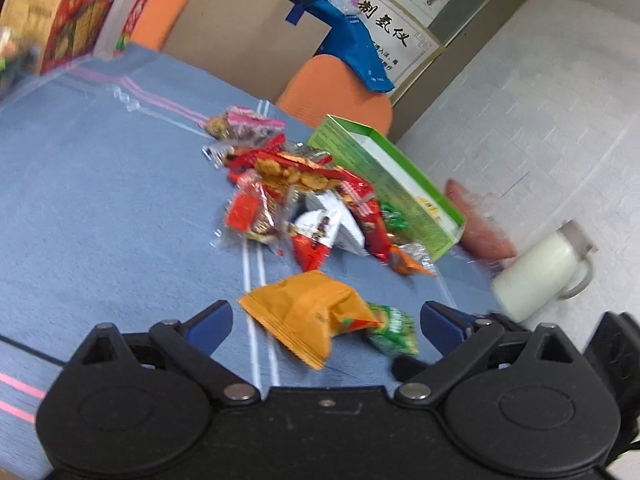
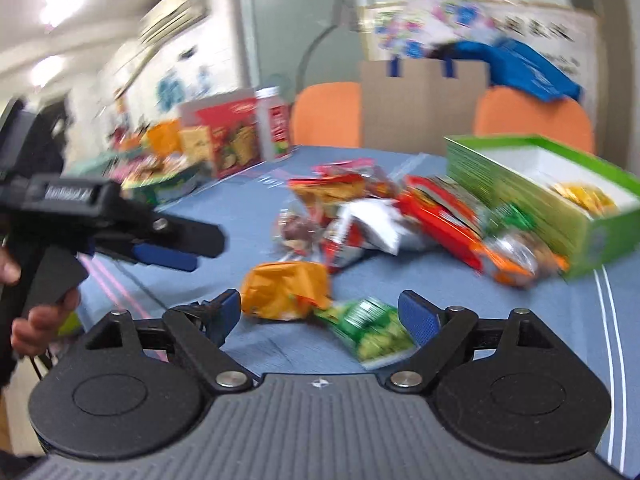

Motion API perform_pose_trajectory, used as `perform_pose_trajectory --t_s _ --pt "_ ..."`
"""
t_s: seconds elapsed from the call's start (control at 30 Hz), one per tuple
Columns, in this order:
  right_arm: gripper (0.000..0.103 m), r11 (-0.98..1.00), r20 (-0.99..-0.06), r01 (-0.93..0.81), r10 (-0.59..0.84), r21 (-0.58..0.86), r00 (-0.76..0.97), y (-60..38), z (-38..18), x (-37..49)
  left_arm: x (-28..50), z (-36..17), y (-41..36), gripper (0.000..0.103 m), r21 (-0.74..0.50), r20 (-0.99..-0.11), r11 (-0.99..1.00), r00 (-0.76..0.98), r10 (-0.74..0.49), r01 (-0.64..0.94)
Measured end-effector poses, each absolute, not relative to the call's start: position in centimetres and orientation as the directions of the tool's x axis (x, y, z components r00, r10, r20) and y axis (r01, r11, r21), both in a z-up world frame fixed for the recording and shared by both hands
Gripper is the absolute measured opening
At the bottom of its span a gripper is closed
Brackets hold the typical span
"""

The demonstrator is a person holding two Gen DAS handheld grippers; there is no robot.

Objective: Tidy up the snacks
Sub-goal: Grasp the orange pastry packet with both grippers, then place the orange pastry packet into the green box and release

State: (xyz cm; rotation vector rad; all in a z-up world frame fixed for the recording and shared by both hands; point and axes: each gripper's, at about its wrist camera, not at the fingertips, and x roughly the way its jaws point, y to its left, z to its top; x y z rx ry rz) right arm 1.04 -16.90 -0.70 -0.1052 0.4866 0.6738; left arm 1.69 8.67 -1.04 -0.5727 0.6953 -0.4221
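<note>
An orange snack packet (image 1: 304, 312) (image 2: 284, 292) and a small green packet (image 1: 394, 330) (image 2: 368, 328) lie on the blue tablecloth (image 1: 100, 200). Beyond them is a pile of mixed snack packets (image 1: 300, 192) (image 2: 380, 216) beside an open green box (image 1: 392, 176) (image 2: 532, 196) that holds a yellow packet (image 2: 584, 196). My left gripper (image 1: 326, 324) is open and empty, with the orange and green packets between its fingers. My right gripper (image 2: 320, 316) is open and empty, just short of the same two packets. The left gripper also shows in the right wrist view (image 2: 168, 248).
A red snack box (image 1: 68, 20) (image 2: 224, 136) and a bottle (image 1: 128, 12) (image 2: 276, 124) stand at the table's far side. A white jug (image 1: 540, 276) stands at the right edge. Orange chairs (image 1: 336, 92) (image 2: 532, 120) and cardboard (image 1: 244, 36) are behind the table.
</note>
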Motion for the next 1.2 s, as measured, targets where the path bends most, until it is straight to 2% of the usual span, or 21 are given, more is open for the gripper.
perform_pose_trajectory --t_s 0.07,0.23,0.33,0.53,0.6,0.63,0.7,0.73,0.83,0.87,0.93,1.07,1.2 --pt "0.103 0.75 -0.49 -0.662 0.58 0.009 0.651 -15.6 -0.8 1.6 1.8 -1.8 9.0 0.103 -0.677 -0.454 0.72 0.681 -0.575 0.156" --pt "0.103 0.687 -0.556 -0.717 0.553 -0.118 0.621 -13.4 -1.5 2.7 2.4 -2.5 8.6 0.103 -0.641 -0.487 0.755 0.686 -0.541 0.141" --pt "0.099 0.693 -0.581 -0.715 0.546 -0.093 0.604 -13.7 -1.7 3.7 3.2 -2.5 8.3 0.103 -0.613 -0.496 0.772 0.68 -0.54 0.166" --pt "0.098 0.642 -0.59 -0.764 0.593 -0.065 0.548 -13.8 -1.6 4.4 4.4 -3.0 8.0 0.103 -0.587 -0.514 0.791 0.675 -0.53 0.174" --pt "0.09 0.636 -0.599 -0.77 0.598 -0.05 0.533 -13.6 -2.0 4.9 4.8 -3.3 7.8 0.103 -0.581 -0.512 0.794 0.679 -0.527 0.178" --pt "0.081 0.64 -0.605 -0.768 0.598 -0.036 0.527 -13.5 -2.2 5.2 4.8 -3.3 7.8 0.099 -0.578 -0.511 0.797 0.683 -0.522 0.176" --pt "0.073 0.659 -0.595 -0.752 0.598 -0.016 0.537 -13.5 -2.5 5.3 4.7 -3.4 7.8 0.095 -0.576 -0.51 0.799 0.687 -0.517 0.173" --pt "0.068 0.666 -0.589 -0.745 0.597 -0.013 0.544 -13.6 -2.6 5.3 4.6 -3.3 7.7 0.088 -0.574 -0.512 0.8 0.686 -0.517 0.174" --pt "0.055 0.675 -0.576 -0.738 0.602 -0.005 0.554 -13.6 -2.6 4.8 4.3 -3.2 7.3 0.082 -0.561 -0.518 0.807 0.683 -0.515 0.183" --pt "0.051 0.675 -0.574 -0.738 0.604 0.0 0.553 -13.7 -2.6 4.8 4.2 -3.2 7.2 0.075 -0.557 -0.52 0.81 0.683 -0.513 0.184" --pt "0.048 0.68 -0.573 -0.733 0.6 -0.002 0.558 -13.7 -2.6 4.5 4.1 -3.3 7.1 0.063 -0.552 -0.523 0.815 0.688 -0.503 0.176" --pt "0.046 0.703 -0.56 -0.711 0.583 -0.014 0.588 -14.0 -2.1 4.2 3.9 -2.8 6.6 0.063 -0.56 -0.508 0.808 0.694 -0.51 0.184" --pt "0.044 0.73 -0.509 -0.683 0.587 -0.003 0.63 -15.6 -0.6 3.4 3.3 -0.4 5.5 0.062 -0.543 -0.467 0.805 0.711 -0.526 0.24"
